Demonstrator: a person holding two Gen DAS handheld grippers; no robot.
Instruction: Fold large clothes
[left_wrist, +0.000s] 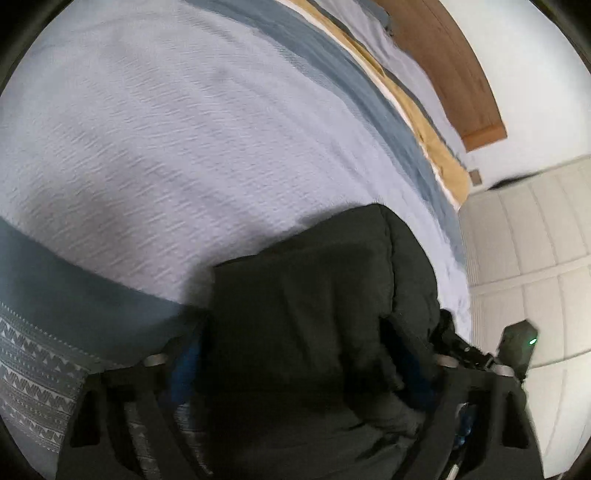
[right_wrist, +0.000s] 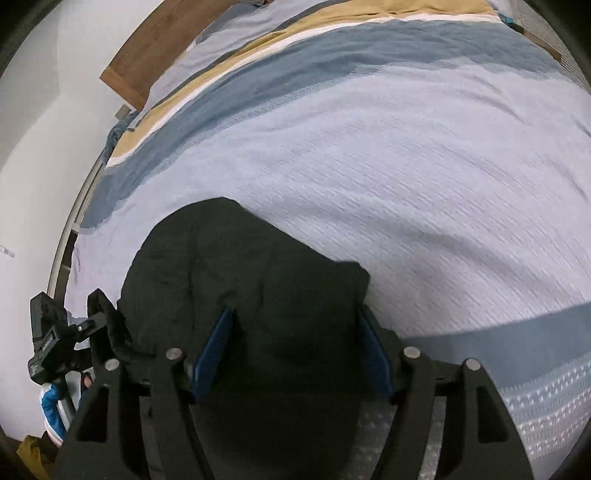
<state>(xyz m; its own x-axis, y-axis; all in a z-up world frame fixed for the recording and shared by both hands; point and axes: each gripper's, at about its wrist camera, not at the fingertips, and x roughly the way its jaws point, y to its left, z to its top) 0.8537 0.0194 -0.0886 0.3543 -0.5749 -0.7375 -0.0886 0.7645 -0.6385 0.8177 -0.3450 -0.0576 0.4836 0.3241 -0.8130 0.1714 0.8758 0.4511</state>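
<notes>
The big dark puffy padded jacket (right_wrist: 236, 280) is lying on the pale blue striped bed cover (right_wrist: 406, 166). It is bunched between both spread tongs, left tongs (left_wrist: 295, 354) and right tongs (right_wrist: 291, 347). A pinch cannot be told.

- The left wrist view looks steeply down along its own fingers, close over a dark garment (left_wrist: 314, 295) on a bed (left_wrist: 166, 129).
- The right wrist view looks down likewise, equally near.
- Both share the garment (right_wrist: 240, 277), the striped bedspread (right_wrist: 406, 147), and the wooden headboard (right_wrist: 147, 55).
</notes>
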